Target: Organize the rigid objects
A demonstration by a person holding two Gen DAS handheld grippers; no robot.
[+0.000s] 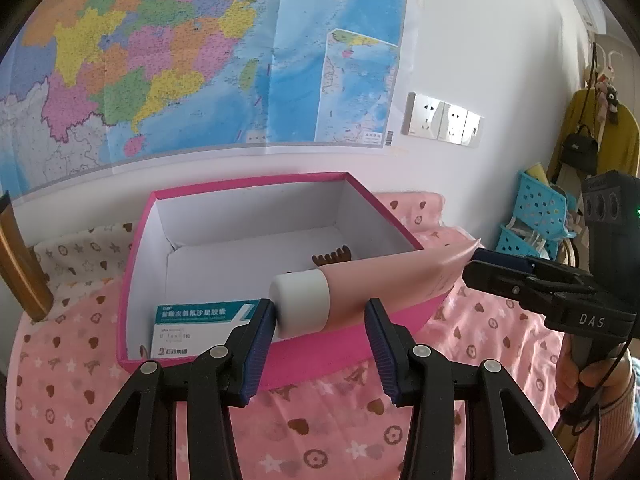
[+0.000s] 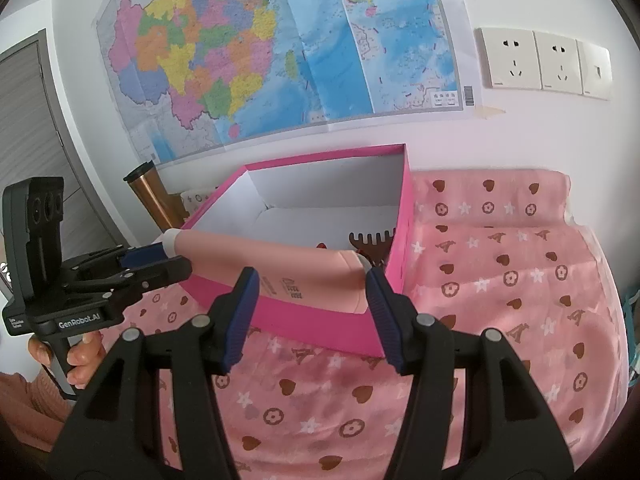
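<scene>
Behind the scene, a big coloured map [image 1: 160,60] is hanging on a white wall. The right hand-held gripper [image 2: 312,280] is gripping the flat, crimped end of a pink tube [image 1: 380,284], which is filling the gap between its blue pads. The left hand-held gripper [image 1: 320,312] is sitting at the other end. Its left pad is touching the white cap, but I cannot tell if the jaws are really clamping it. A hand [image 2: 80,356] is holding this gripper by the handle.

The tube is lying almost level in the air, across the near edge of an open pink box [image 1: 248,180]. Inside the box, a brown comb [image 1: 332,258] and a blue-and-white medicine packet [image 1: 196,320] are resting on the white bottom. The box is standing on a pink cloth [image 1: 320,420] with hearts and stars. Wall sockets [image 2: 544,64] are showing to the right of the map.
</scene>
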